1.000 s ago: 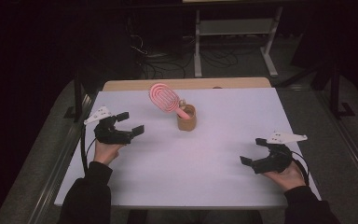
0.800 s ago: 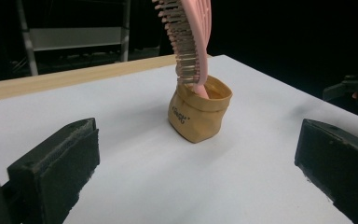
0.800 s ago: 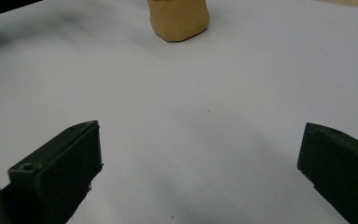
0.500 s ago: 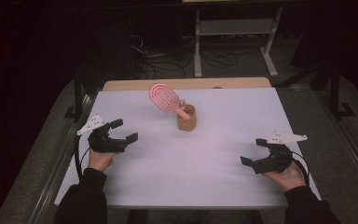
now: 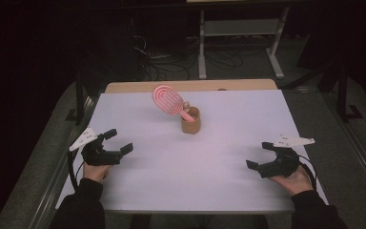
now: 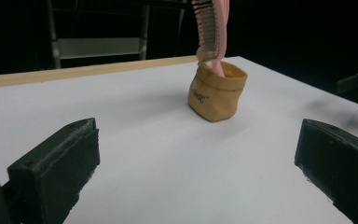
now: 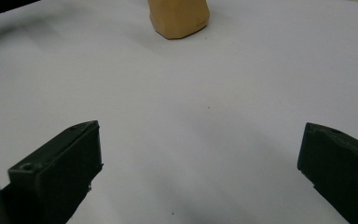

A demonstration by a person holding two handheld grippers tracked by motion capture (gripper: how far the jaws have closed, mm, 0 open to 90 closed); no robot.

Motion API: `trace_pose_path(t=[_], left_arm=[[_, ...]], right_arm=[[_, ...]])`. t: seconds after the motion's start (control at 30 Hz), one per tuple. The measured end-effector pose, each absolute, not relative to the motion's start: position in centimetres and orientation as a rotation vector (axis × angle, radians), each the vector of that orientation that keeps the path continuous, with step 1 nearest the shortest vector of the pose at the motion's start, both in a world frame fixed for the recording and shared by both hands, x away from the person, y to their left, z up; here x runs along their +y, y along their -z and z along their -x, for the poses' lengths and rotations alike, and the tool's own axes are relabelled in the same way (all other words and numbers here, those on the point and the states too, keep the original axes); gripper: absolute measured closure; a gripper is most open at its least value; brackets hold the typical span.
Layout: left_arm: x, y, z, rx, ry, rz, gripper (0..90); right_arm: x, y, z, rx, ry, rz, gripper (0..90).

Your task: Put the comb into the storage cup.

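A small tan paper bag [image 5: 190,121] stands upright near the middle of the white table [image 5: 219,157], toward the back. A pink hairbrush [image 5: 169,100] sticks out of it, head up and leaning left. In the left gripper view the tan bag [image 6: 217,91] sits ahead with the pink brush [image 6: 212,28] rising from it. My left gripper [image 5: 118,141] rests at the table's left side, open and empty, well left of the bag. Over at the right side my right gripper [image 5: 259,154] is open and empty; its own view catches the bag's base [image 7: 179,17] far ahead.
A strip of wooden tabletop [image 5: 190,86] shows behind the white sheet. Beyond it stand a metal shelf frame [image 5: 240,33] and loose cables [image 5: 164,67] on the dark floor. Wide bare white surface lies between the two grippers.
My left gripper has drawn back toward the near left edge of the table, away from the bag. The right gripper has stayed put.
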State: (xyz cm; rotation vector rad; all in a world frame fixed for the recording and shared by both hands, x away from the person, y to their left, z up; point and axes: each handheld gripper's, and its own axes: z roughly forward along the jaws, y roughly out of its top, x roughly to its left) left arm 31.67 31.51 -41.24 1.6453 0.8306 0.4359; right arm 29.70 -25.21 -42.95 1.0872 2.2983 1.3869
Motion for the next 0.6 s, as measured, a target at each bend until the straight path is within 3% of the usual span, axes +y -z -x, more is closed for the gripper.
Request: trace_pose_path(t=[0.6], left_arm=[[32.5,42.0,-29.8,0.810,-0.513,-1.706,0.0]], right_arm=[[-25.6,43.2,-29.7,2.279,-1.383,-1.115,0.0]])
